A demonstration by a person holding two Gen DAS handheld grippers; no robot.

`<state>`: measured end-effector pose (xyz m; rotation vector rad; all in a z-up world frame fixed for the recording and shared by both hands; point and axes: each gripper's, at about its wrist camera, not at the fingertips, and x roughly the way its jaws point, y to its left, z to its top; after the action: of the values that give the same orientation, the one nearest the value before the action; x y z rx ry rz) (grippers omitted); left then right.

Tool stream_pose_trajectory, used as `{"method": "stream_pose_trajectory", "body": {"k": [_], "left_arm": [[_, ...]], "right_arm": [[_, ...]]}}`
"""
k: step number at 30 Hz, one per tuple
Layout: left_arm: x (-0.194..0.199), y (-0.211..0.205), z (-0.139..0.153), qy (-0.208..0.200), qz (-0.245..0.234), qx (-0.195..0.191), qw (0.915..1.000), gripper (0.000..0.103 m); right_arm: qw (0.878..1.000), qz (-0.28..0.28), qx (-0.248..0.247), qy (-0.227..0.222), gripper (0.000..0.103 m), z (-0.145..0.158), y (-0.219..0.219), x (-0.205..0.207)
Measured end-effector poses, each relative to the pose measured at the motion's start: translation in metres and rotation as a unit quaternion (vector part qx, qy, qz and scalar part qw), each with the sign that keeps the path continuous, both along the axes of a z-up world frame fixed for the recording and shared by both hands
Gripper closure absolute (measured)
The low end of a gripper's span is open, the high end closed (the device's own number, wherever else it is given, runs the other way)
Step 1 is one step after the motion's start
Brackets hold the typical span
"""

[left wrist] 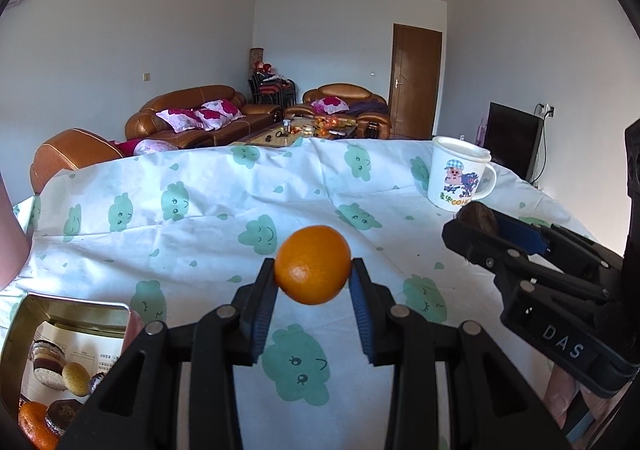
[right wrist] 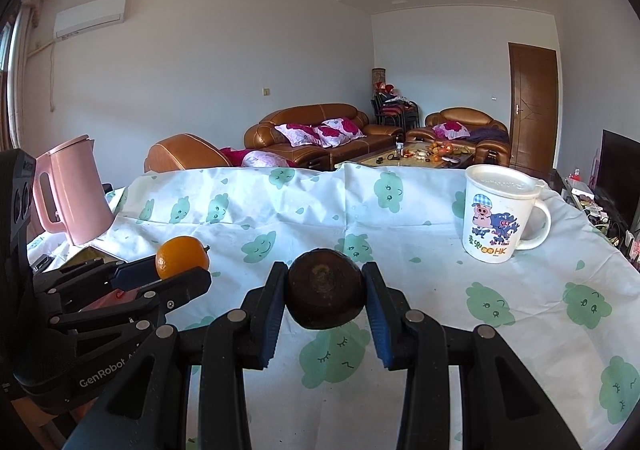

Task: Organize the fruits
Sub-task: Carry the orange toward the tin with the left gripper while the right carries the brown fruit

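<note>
My left gripper (left wrist: 313, 270) is shut on an orange tangerine (left wrist: 312, 264) and holds it above the cloud-print tablecloth. It also shows at the left of the right wrist view (right wrist: 180, 270), with the tangerine (right wrist: 182, 256) in it. My right gripper (right wrist: 326, 282) is shut on a dark brown round fruit (right wrist: 326, 294), held above the cloth. In the left wrist view the right gripper (left wrist: 472, 226) is at the right, with the brown fruit (left wrist: 478, 216) at its tips. An open metal tin (left wrist: 60, 314) at lower left holds another tangerine (left wrist: 34, 422) and cakes.
A white cartoon mug (right wrist: 498, 212) with a lid stands at the table's far right; it also shows in the left wrist view (left wrist: 458, 178). A pink kettle (right wrist: 72, 190) stands at the far left. Sofas and a coffee table lie beyond the table's far edge.
</note>
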<state>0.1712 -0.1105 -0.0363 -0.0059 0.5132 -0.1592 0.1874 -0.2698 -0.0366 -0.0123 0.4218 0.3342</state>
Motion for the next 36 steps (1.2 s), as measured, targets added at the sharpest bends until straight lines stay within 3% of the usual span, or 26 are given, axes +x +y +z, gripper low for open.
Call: {"method": "stream_pose_trajectory", "body": {"k": [36], "left_arm": [[-0.044,-0.001,0.014,-0.097,0.016,0.02,0.995,0.065]], "right_arm": [[0.996,-0.009,0.003,-0.093,0.063,0.011,-0.004,-0.042]]}}
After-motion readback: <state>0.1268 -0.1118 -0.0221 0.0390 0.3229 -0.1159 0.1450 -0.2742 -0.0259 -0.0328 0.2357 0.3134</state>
